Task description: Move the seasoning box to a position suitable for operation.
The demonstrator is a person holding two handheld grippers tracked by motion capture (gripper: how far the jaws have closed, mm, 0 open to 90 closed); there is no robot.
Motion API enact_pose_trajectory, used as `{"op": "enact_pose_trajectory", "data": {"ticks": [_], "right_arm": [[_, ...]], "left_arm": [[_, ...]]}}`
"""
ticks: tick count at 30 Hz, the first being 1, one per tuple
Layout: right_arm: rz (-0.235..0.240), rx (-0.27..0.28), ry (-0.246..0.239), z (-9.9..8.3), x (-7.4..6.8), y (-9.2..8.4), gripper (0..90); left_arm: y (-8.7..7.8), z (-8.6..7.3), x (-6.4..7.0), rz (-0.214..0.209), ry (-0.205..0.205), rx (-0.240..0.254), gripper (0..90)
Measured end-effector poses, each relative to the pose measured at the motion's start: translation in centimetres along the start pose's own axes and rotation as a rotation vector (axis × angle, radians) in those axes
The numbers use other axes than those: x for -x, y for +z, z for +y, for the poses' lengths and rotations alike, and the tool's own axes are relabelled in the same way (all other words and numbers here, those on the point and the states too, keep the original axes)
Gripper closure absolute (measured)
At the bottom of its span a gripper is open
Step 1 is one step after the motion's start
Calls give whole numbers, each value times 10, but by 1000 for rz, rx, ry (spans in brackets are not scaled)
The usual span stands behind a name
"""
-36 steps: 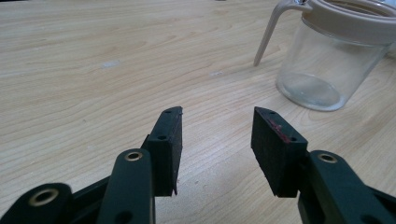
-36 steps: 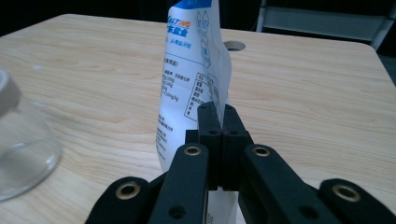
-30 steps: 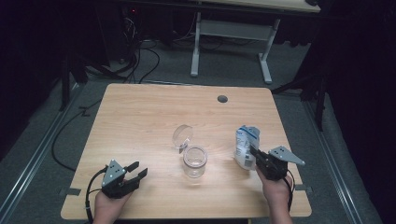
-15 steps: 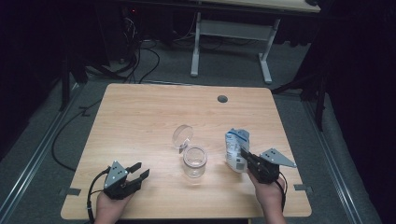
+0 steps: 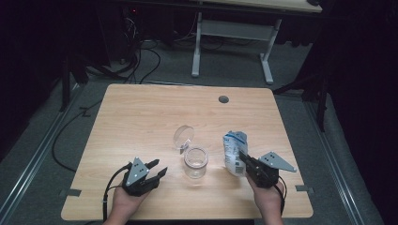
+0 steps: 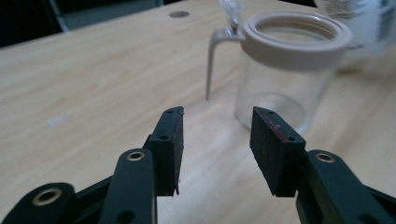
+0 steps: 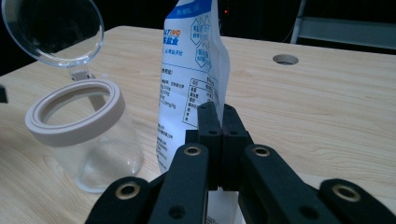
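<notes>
Table [image 5: 141,117]: light wood top, round grommet hole [image 5: 223,99] near far edge, right of centre.
Jar [image 5: 195,162]: clear glass, pale plastic collar, upright near centre of table, nearer the near edge; mouth uncovered.
Lid [image 5: 183,137]: clear, round, hinged to far-left side of collar, tipped up and back; wire bail hanging down jar side in left gripper view.
Pouch [image 5: 233,152]: white with blue print, upright, just right of jar, small gap between the two; top leaning slightly toward jar.
Right gripper [image 5: 245,160]: on near-right side of pouch, pointing far-left; jaws pressed together, pinching near edge of pouch low down, as right gripper view shows pads [image 7: 208,122] clamped on the thin film.
Right hand [image 5: 267,197]: entering from near edge, right of centre, wrapped round gripper body; grey plate on top.
Left gripper [image 5: 158,170]: near-left of jar, pointing right toward it, well short of touching; jaws about halfway apart, bare table between them, nothing held.
Left gripper view: jar [image 6: 289,70] just beyond and slightly right of the gap between pads [image 6: 170,149]; pouch blurred at far right behind jar.
Left hand [image 5: 126,201]: at near edge, left of centre; black cable looping from gripper over table.
Contact: pouch held by right gripper; jar free-standing, untouched by either gripper.
</notes>
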State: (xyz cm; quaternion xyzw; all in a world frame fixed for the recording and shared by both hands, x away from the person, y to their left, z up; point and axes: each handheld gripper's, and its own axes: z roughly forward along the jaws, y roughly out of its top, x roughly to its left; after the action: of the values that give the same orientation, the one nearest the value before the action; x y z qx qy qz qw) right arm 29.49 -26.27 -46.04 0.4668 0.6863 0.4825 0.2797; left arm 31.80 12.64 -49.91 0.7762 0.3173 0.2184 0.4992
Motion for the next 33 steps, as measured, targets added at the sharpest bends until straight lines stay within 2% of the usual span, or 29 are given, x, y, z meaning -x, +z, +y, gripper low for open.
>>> {"op": "enact_pose_trajectory", "data": {"ticks": [3,6,9,12,14,17,21,27,33], "right_arm": [[-10,-5,4,1,-5,0,900],[-21,-23,14,2,-9,2,900],[-30,-52,21,3,-12,4,900],[-31,-84,22,4,-13,5,900],[-31,-109,16,6,-15,4,900],[-40,-153,-12,10,-16,3,900],[-35,-212,-22,17,-14,0,900],[-35,-307,-48,28,-14,0,900],[-20,-407,-87,41,-17,1,900]], "left_arm": [[10,3,-6,-24,-59,-1,532],[17,0,-5,-45,-73,-6,535],[20,-6,-4,-108,-102,-11,554],[14,-7,-1,-104,-59,-19,528],[7,-10,-3,-107,-79,9,517],[5,-13,-5,-93,-63,18,509],[7,-14,-5,-104,-65,45,509],[8,-14,1,-123,-36,52,509],[8,-15,5,-137,-38,54,509]]}}
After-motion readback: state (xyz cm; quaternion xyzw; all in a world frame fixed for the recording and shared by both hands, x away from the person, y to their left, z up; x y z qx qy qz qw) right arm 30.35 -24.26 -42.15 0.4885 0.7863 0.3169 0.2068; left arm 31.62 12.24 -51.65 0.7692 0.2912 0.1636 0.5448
